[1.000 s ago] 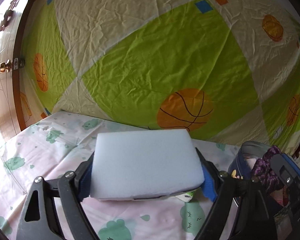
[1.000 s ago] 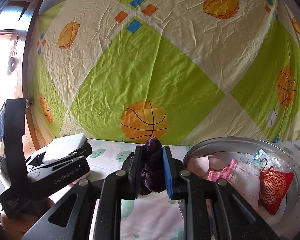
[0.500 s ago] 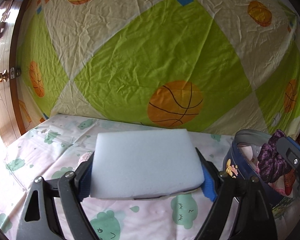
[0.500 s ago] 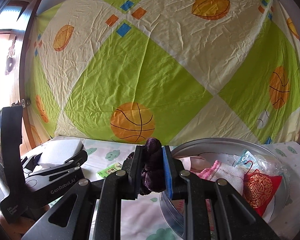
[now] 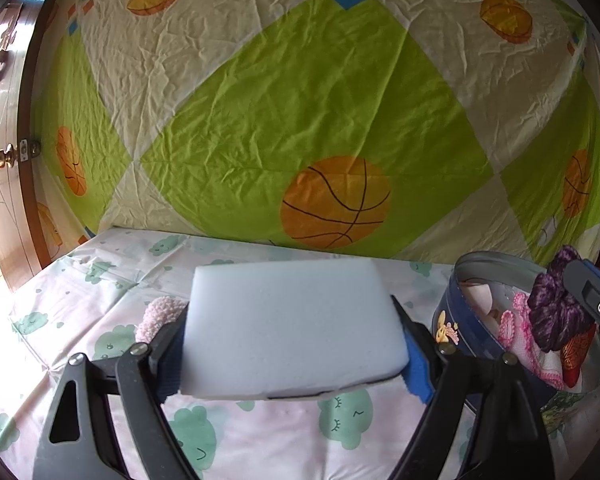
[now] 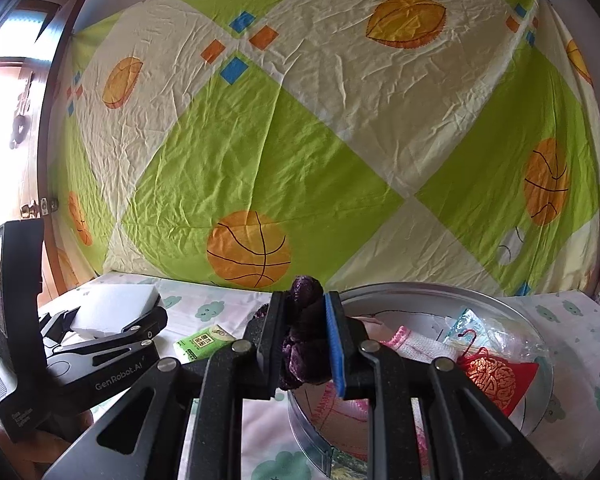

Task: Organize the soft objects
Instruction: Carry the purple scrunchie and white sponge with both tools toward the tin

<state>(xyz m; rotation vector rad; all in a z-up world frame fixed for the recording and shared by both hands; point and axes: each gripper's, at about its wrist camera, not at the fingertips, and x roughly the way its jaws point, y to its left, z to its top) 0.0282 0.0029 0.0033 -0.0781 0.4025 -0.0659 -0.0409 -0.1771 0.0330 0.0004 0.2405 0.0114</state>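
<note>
My left gripper [image 5: 292, 332] is shut on a white foam sponge block [image 5: 292, 328], its pads pressing the block's two ends above the bed. In the right wrist view that left gripper [image 6: 112, 332] shows at the left with the sponge [image 6: 112, 308]. My right gripper [image 6: 306, 344] is shut on a dark purple fuzzy scrunchie [image 6: 304, 344], held over the near rim of a round metal tin [image 6: 428, 296]. From the left wrist view the scrunchie [image 5: 556, 316] hangs over the tin [image 5: 472, 268]. Inside lie a pink knitted piece [image 6: 412, 340] and a red embroidered pouch [image 6: 500, 376].
A pink fluffy item [image 5: 158, 312] lies on the cloud-print sheet [image 5: 80, 304] behind my left finger. A green tissue pack [image 6: 204, 340] rests between the grippers. A basketball-print cloth [image 5: 300, 100] hangs behind the bed. A wooden door [image 5: 0, 140] stands at the left.
Both grippers have drifted to the left across the bed, still holding the sponge and the scrunchie. The tin shows more fully on the right, and the pink fluffy item and tissue pack have come into view.
</note>
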